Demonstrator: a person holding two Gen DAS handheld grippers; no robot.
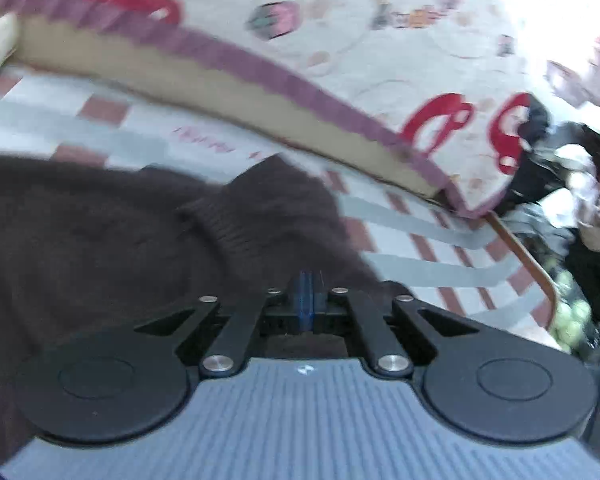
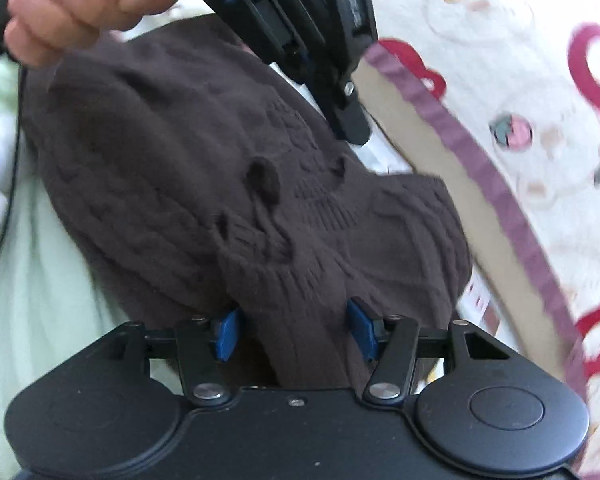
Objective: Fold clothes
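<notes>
Two handheld grippers are seen working on a dark brown cable-knit sweater (image 2: 204,168), which is bunched up over a white sheet with red and grey checks (image 1: 428,224), beside a cream quilt with red motifs and a purple border (image 1: 380,40). On the left gripper (image 1: 306,300), the blue pads are pressed together at the sweater's edge, though whether fabric is pinched between them cannot be told. On the right gripper (image 2: 294,332), the blue pads (image 2: 226,334) are spread apart with a ribbed fold of the sweater lying between them, and a bare hand (image 2: 72,12) is seen at the upper left.
</notes>
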